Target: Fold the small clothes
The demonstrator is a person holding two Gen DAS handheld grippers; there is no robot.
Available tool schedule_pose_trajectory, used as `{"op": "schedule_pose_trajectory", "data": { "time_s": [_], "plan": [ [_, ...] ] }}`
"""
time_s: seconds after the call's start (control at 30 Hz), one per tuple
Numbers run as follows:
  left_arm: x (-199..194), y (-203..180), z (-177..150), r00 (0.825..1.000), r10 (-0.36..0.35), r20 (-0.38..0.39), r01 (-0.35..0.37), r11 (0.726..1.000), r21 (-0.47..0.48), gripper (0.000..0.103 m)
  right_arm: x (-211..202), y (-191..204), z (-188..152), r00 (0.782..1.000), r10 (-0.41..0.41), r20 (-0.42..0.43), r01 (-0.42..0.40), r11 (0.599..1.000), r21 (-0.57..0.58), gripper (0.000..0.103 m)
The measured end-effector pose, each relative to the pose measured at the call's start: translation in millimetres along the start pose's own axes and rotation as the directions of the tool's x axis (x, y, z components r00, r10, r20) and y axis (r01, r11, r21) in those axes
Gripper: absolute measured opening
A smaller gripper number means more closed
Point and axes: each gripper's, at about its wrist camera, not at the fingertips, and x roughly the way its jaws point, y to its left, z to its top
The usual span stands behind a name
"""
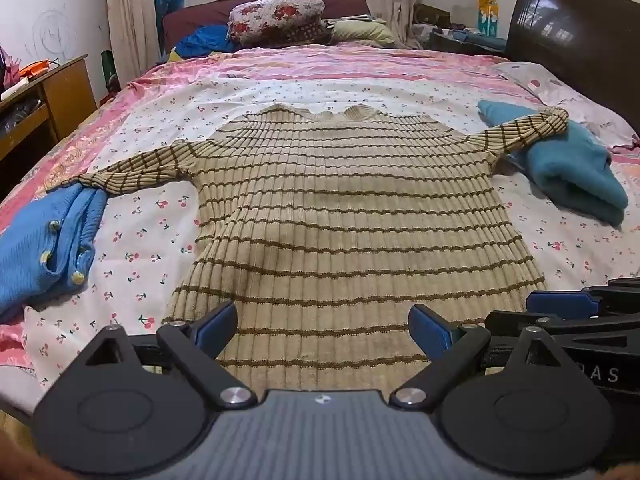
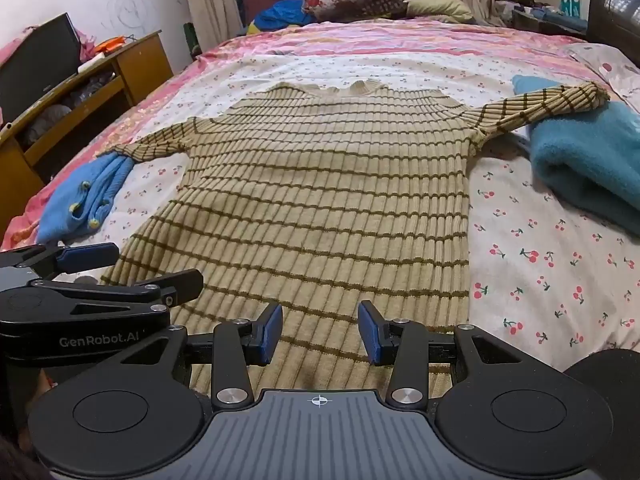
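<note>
A beige ribbed sweater with thin brown stripes is laid flat on the bed, its long axis running away from the cameras: the hem lies nearest the grippers and the frilled collar points toward the far end of the bed, where the window is seen. The sleeves are stretched out sideways; the left cuff rests against a bright blue knit garment with yellow buttons, and the right cuff is draped over a folded teal fleece garment. The knit is vertically ribbed and slightly rumpled near the hem. The left gripper is held over the hem with its blue-padded fingers spread wide and nothing between them; the right gripper is likewise held above the hem, its fingers parted and empty. The bed is covered by a white cherry-print sheet bordered by pink floral fabric. A dark glossy headboard is seen at the right, a wooden desk at the left, and a floral bundle beyond the bed.
</note>
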Motion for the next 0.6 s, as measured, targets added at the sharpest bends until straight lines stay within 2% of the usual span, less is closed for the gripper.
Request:
{"op": "schedule_pose_trajectory", "data": {
  "time_s": [0.6],
  "plan": [
    [5.9,-1.6,4.2,0.999,-0.009,-0.034,0.009,1.000,-0.014,0.098,0.2,0.0,0.8,1.000,-0.006,-0.010,0.006,1.000,0.004,0.041]
  ]
}}
